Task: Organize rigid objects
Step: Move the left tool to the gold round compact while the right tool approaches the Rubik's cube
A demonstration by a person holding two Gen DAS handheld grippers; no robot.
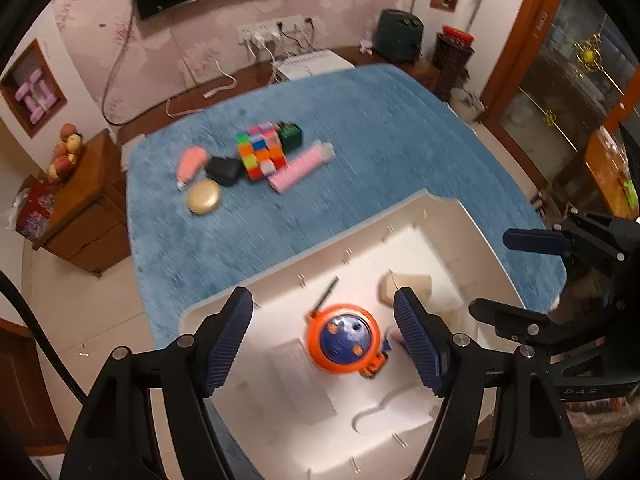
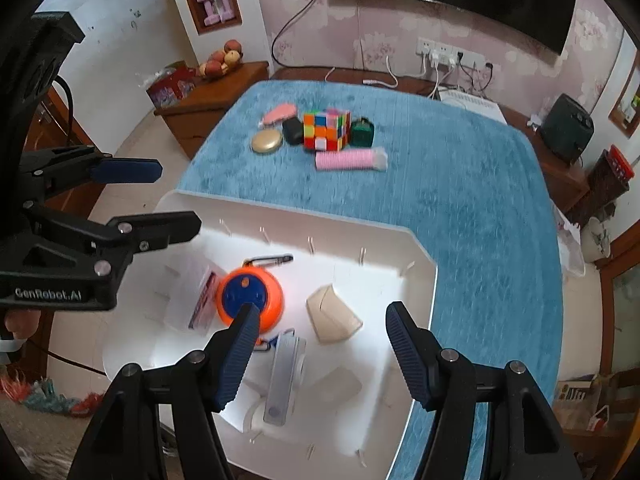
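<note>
Both tools are hanging over the white bin (image 2: pixel 420 252), fingers spread, nothing in either: left tool (image 1: pixel 322 340), right tool (image 2: pixel 320 344).

Bin is sitting on the near end of the blue-covered surface (image 1: pixel 380 128). Inside it: orange-and-blue round tape measure (image 1: pixel 343 338) with a dark strap, beige wedge-shaped block (image 2: pixel 334 314), a grey flat bar-like item (image 2: pixel 282 376), and a small clear box with something red in it (image 2: pixel 200 300). Frames are blurred, so I'm not calling finer detail.

Still waiting outside, clustered mid-surface and well apart from the bin: multicolour puzzle cube (image 2: pixel 326 130), dark green small box (image 2: pixel 362 130) just beside it, pink ribbed tube (image 2: pixel 350 159) in front, black pouch-like case (image 2: pixel 293 130), gold round compact (image 2: pixel 267 142), pink oblong item (image 2: pixel 280 112).

Handling guess: all are looking rigid and light.
- Cube: gripping across two flat faces; layers may be twisting under an off-centre squeeze.
- Tube: pinching mid-length across the ribs, otherwise it's rolling.
- Compact: low, smooth and likely slippery, so taking it by the rim edges.
</note>
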